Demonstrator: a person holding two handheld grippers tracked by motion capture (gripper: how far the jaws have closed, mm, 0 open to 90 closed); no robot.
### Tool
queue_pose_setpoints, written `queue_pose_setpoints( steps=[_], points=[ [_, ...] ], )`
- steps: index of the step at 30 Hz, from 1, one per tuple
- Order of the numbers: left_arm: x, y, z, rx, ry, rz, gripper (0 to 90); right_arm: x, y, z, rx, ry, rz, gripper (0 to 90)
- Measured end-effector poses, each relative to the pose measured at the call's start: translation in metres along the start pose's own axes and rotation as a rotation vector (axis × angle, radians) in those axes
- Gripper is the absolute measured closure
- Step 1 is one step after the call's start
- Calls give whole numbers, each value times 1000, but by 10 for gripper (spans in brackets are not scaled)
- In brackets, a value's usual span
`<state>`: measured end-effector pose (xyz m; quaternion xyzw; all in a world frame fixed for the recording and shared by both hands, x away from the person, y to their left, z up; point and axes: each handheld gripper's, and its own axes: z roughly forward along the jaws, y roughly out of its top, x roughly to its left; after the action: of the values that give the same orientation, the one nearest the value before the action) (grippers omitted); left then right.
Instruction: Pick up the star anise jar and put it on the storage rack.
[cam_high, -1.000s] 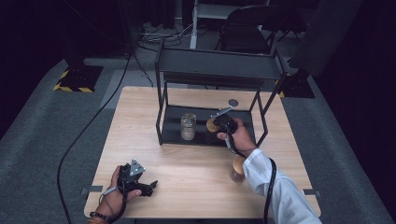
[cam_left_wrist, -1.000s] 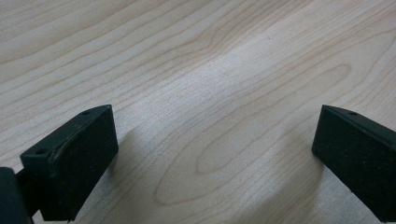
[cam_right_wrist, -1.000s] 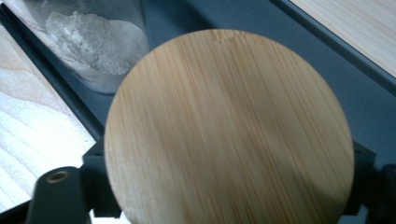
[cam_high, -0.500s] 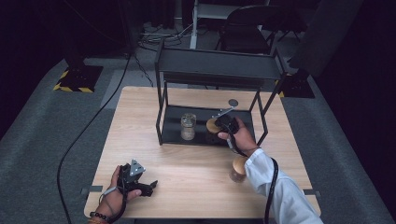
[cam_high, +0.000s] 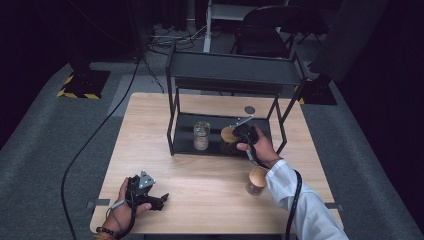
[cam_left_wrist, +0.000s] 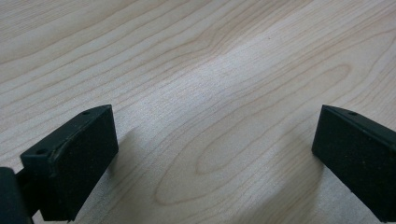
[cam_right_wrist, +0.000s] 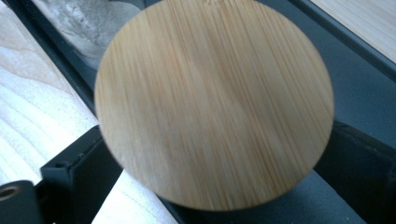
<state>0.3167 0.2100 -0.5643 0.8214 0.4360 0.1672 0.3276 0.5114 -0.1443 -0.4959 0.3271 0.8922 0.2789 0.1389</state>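
**A:** On the lower shelf of the black metal two-tier rack (cam_high: 176, 120), the right gripper (cam_high: 239, 136) has just been opening its jaws around the round jar with a pale bamboo lid (cam_right_wrist: 215, 105). What does that tell us?

**B:** The jaws now stand apart on either side of the lid in the right gripper view, so the jar looks released, not clamped. In my judgement that jar is now placed, on the shelf's right half, just right of the clear glass jar (cam_high: 201, 135) standing there.

**A:** And the hand itself?

**B:** It sits at the same spot as in the two earlier high views, close over the jar. Only the jaws have changed.

**A:** What is left to do?

**B:** Probably the second bamboo-lidded jar with dark contents (cam_high: 257, 181), which waits on the light wooden table (cam_high: 200, 195) near the person's white sleeve (cam_high: 295, 200), near and to the right of the rack.

**A:** The other tool?

**B:** The left gripper (cam_high: 161, 199) rests low at the near left of the table, jaws wide apart over bare wood grain, holding nothing.

**A:** The setting?

**B:** Pale, clean tabletop on grey carpet (cam_high: 45, 150), black cables (cam_high: 95, 135) trailing off left, a yellow-and-black striped base plate (cam_high: 75, 93) at the far left, a dark chair (cam_high: 265, 30) behind, the room beyond nearly black
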Motion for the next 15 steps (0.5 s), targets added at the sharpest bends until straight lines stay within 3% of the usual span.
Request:
queue_pose_setpoints(
  steps=[15],
  points=[
    [0,0,0,0,0,0,0,2,-3,-13,-34,-18,-21,43]
  ],
)
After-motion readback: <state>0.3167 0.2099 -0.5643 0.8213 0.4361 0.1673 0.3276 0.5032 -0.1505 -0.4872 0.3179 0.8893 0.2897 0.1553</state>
